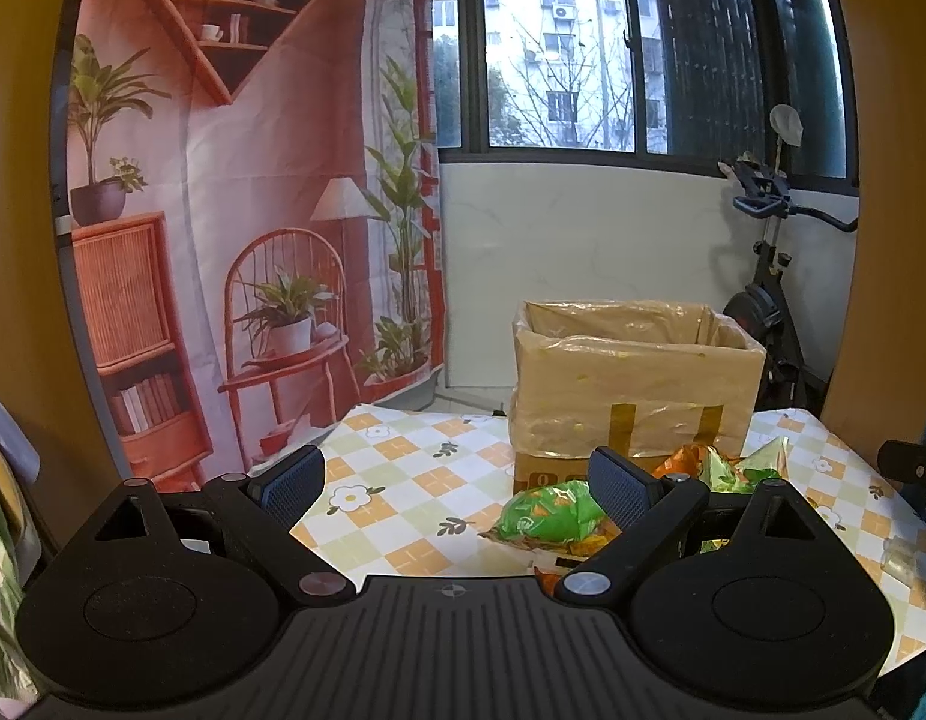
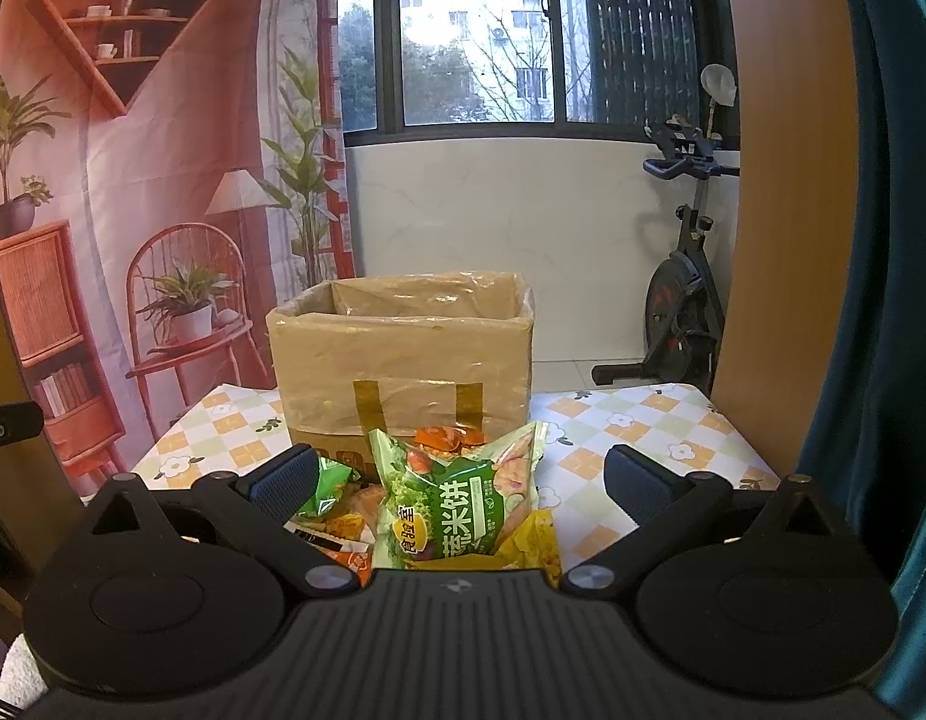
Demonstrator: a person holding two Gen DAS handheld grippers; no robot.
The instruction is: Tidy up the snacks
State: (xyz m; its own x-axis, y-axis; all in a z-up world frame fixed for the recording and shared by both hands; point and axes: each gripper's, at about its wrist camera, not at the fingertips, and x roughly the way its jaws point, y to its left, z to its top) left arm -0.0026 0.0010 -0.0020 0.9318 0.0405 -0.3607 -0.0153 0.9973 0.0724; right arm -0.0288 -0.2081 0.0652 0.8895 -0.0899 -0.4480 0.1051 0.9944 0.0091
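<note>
We've got both grippers hovering low over the checked, flower-print tablecloth (image 2: pixel 643 420), neither one gripping anything. The left gripper (image 1: pixel 456 480) has its fingers spread wide w/ bare cloth between them; the right gripper (image 2: pixel 459 477) is likewise spread, its gap framing the snack pile.

The snacks sit in a loose heap touching the front face of the open brown cardboard box lined w/ clear plastic film (image 2: pixel 402 354). Topmost is the green rice-cracker packet w/ white lettering (image 2: pixel 463 510), propped tilted on the others. Beside it lies a small green crinkled packet (image 1: pixel 553 516), and orange foil wrappers (image 2: pixel 447 438) poke up behind. We judge the box is the target bin: top open, liner folded over the rim & taped down w/ two gold tape strips (image 2: pixel 366 408), so packets can drop straight in. The right gripper lines up approx. on the green packet, probably for a first grab; the left one is offset to the side, prob. waiting.

Hard to tell: the box interior is hidden by its front wall, so we can't say if anything's inside. The bottom of the pile is cut off by the gripper bodies; the yellow & orange packets underneath are too covered to identify.
</note>
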